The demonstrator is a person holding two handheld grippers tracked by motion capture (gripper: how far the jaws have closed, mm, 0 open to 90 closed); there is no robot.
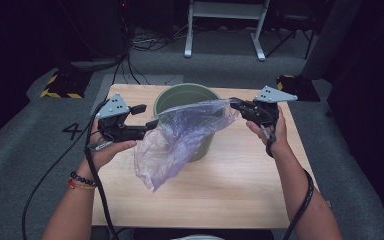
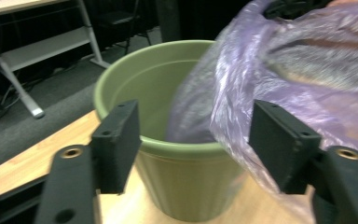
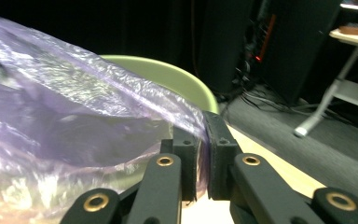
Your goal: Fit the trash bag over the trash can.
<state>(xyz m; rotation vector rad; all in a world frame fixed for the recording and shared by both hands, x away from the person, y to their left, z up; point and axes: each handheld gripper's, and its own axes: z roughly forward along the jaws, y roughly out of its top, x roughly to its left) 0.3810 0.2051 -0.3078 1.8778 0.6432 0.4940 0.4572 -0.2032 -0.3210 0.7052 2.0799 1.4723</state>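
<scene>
Lining green bin [image 1: 185, 102] at frame centre with purple plastic bag [image 1: 177, 142]: right hand-held gripper [image 1: 236, 106] clamped on bag edge, left hand-held gripper [image 1: 145, 116] jaws apart beside film, gripping nothing; next, regrip bag mouth, spread over rim.
</scene>
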